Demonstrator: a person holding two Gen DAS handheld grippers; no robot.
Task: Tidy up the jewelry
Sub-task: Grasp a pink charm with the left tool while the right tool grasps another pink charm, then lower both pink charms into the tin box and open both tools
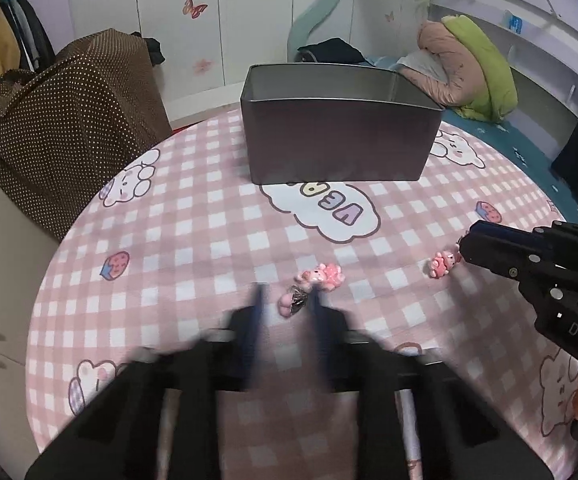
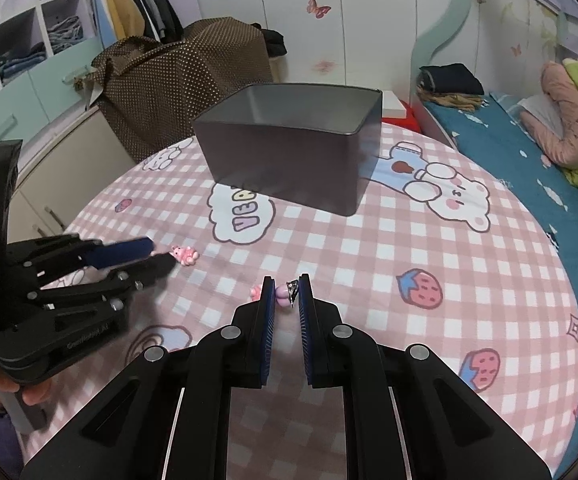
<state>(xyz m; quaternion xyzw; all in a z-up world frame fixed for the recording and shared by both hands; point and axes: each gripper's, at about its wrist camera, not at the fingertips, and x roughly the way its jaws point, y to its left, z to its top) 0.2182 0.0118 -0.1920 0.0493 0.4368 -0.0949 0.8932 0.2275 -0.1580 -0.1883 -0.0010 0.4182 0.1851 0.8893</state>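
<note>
Pink resin bear charms lie on a checked cloth [image 2: 369,248]: one charm [image 1: 295,300] sits between the blurred left gripper [image 1: 287,300] fingers, pinched narrow, another [image 2: 285,294] clamped in the right gripper [image 2: 287,290]. Beyond both jaws stands a dark, smooth rectangular tin [image 1: 341,140], open-topped.

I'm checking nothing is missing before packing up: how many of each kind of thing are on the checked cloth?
pink charm: 2
grey open tin: 1
Total: 3
</note>
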